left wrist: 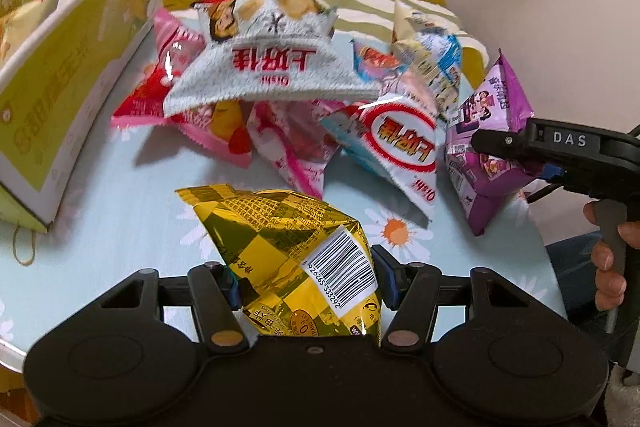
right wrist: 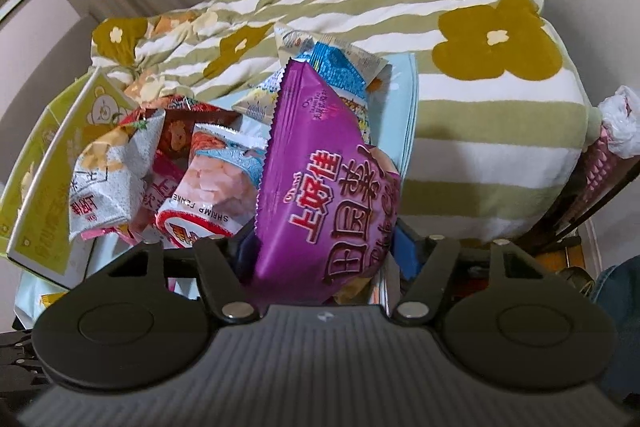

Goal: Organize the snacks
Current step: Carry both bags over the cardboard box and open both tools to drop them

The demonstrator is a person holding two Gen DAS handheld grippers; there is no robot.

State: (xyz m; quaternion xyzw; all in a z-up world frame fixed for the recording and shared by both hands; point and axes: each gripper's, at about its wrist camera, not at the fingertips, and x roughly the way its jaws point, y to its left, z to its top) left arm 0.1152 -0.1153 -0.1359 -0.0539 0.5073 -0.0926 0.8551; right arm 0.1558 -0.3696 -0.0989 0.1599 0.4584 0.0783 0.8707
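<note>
Plainly the green box (left wrist: pixel 60 75) at ten o'clock looks stiff, its inside cut off. The bags are light, puffy, crinkly — best pinched low on the body. The left gripper (left wrist: pixel 308 283) clamps the gold bag (left wrist: pixel 296 247); the right gripper (right wrist: pixel 324 247) squeezes the purple bag (right wrist: pixel 320 187) — its base hidden.

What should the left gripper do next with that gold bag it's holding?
Probably carry it up and over to the green box. The left gripper is already shut on the gold snack bag, the box stands open to its left, and the right gripper is busy with the purple bag.
</note>
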